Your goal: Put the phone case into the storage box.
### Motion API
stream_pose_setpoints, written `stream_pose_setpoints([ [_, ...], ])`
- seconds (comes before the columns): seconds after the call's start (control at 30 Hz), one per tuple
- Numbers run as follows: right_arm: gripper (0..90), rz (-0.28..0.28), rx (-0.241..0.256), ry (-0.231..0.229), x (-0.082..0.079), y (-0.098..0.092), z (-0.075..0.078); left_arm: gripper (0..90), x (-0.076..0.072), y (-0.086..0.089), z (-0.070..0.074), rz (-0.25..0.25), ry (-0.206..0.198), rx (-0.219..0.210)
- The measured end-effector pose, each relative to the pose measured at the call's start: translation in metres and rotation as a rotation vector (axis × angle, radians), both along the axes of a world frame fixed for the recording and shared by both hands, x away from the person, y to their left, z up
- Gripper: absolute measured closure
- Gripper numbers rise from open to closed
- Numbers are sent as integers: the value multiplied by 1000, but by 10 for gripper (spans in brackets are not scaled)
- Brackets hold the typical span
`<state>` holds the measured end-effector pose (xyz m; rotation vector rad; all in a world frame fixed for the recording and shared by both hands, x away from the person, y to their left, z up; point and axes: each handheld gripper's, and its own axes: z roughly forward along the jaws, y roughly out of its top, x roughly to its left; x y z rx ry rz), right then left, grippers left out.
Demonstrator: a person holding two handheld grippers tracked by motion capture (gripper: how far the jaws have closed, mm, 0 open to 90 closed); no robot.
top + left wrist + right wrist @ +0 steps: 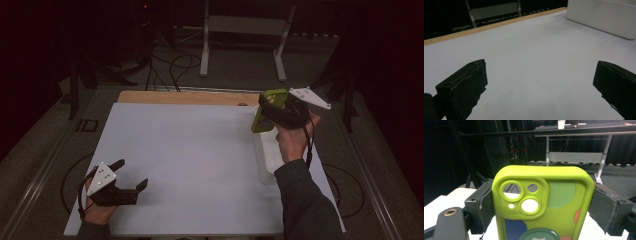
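Observation:
A lime-green phone case with camera cut-outs and coloured patches stands upright between the jaws of my right gripper, which is shut on its two long edges. In the high view the phone case is held above the table's far right, over the end of a white tray, with the right gripper around it. My left gripper rests low at the near left of the white table, jaws wide apart. In its own view the left gripper has nothing but bare table between its jaws.
A long white tray lies along the table's right side. A wooden strip runs along the far edge. Beyond the table stand a white metal frame and loose cables on a dark floor.

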<state>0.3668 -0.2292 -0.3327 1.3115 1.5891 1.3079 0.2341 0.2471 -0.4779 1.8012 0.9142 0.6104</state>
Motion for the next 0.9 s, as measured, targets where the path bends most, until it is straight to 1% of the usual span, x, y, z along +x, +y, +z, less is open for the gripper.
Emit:
stream_pose_setpoints([
  [0.2, 157, -23, -14, 5, 8, -2, -4, 0, -3, 4, 0, 13, -3, -22],
  [0.4, 157, -49, -23, 6, 14, -2, -6, 0, -3, 4, 1, 13, -4, -25],
  [0.9, 158, -110, -16, 22, 30, -10, -15, 0, -2, 3, 0, 13, -4, -22],
])
